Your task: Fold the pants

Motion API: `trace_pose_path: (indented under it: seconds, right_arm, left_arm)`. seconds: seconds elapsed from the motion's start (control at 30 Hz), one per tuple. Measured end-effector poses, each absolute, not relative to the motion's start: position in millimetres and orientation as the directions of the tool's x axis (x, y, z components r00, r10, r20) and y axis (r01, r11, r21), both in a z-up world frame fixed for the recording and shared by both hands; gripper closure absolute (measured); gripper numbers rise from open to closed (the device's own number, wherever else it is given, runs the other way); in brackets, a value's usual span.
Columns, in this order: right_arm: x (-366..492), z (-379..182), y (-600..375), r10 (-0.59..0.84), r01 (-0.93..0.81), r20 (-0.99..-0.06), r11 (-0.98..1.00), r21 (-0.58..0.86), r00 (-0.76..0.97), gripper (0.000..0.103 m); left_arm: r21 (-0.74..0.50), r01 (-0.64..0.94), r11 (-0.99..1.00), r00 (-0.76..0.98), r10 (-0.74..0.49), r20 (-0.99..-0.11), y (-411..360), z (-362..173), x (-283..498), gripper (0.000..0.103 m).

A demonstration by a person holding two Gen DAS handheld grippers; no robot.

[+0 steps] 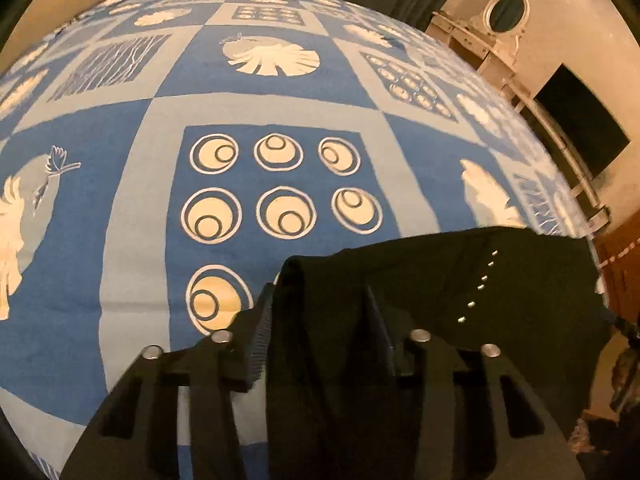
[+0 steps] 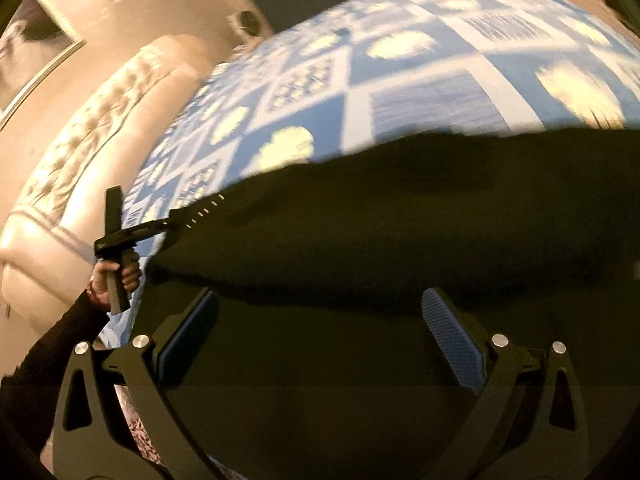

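The black pants (image 1: 460, 280) lie on a bed with a blue patterned cover (image 1: 132, 208). My left gripper (image 1: 320, 300) is shut on a bunched edge of the pants, the cloth filling the gap between its fingers; a row of small white studs (image 1: 478, 284) shows to the right. In the right wrist view the pants (image 2: 400, 232) spread wide and dark over the cover (image 2: 420, 60). My right gripper (image 2: 320, 304) is open just above the cloth, holding nothing. The left gripper (image 2: 160, 226) shows there at the pants' left corner, clamped on it.
A padded beige headboard (image 2: 80, 140) runs along the bed's left in the right wrist view. A cream dresser with an oval mirror (image 1: 506, 10) and a dark screen (image 1: 580, 120) stand at the right in the left wrist view. The person's hand (image 2: 116, 276) holds the left gripper's handle.
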State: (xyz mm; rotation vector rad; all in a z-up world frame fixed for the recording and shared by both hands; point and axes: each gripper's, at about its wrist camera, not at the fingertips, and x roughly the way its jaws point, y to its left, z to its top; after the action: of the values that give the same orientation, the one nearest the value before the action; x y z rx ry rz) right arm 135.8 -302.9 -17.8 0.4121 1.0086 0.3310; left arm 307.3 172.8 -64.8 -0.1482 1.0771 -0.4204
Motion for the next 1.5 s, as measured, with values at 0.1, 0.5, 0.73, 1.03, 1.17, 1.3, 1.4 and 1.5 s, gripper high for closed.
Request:
trace_pose_path:
  seconds: [0.1, 0.5, 0.73, 1.03, 1.17, 1.3, 1.4, 1.5]
  right_arm:
    - [173.9, -0.7, -311.1, 0.425, -0.169, -0.746, 0.902, 0.398, 0.512, 0.002]
    - [307.3, -51.2, -287.1, 0.302, -0.47, -0.934, 0.864, 0.183, 0.192, 0.033]
    - [304.9, -68.1, -278.0, 0.287, -0.458, -0.952, 0.864, 0.21, 0.105, 0.092]
    - [221.5, 8.2, -277.5, 0.282, -0.471, -0.876, 0.879, 0.072, 0.392, 0.093]
    - [164.8, 31.5, -273.4, 0.282, -0.472, -0.831, 0.881, 0.027, 0.48, 0.093]
    - [103.5, 33.1, -267.7, 0.254, -0.459, -0.802, 0.888, -0.029, 0.541, 0.093]
    - [64.9, 26.5, -265.9, 0.244, -0.44, -0.787, 0.897, -0.038, 0.566, 0.092]
    - [39.2, 15.7, -265.4, 0.251, -0.428, -0.788, 0.904, -0.017, 0.563, 0.091]
  left_arm:
    - [-0.312, 0.271, 0.911, 0.395, -0.4, -0.827, 171.0, -62.4, 309.7, 0.078]
    - [-0.287, 0.28, 0.916, 0.393, -0.382, -0.837, 163.0, -66.8, 315.3, 0.081]
    - [-0.324, 0.244, 0.914, 0.406, -0.4, -0.822, 165.6, -66.8, 317.8, 0.083]
    - [-0.416, 0.275, 0.867, 0.491, -0.499, -0.714, 177.8, -24.2, 283.3, 0.091]
    - [-0.444, 0.313, 0.84, 0.513, -0.543, -0.665, 182.6, -0.2, 248.8, 0.091]
    - [-0.472, 0.338, 0.814, 0.525, -0.58, -0.623, 188.8, 14.8, 204.0, 0.091]
    - [-0.506, 0.335, 0.795, 0.533, -0.603, -0.594, 198.9, 19.9, 162.4, 0.091]
    - [-0.526, 0.32, 0.788, 0.536, -0.609, -0.585, 209.4, 17.8, 129.8, 0.09]
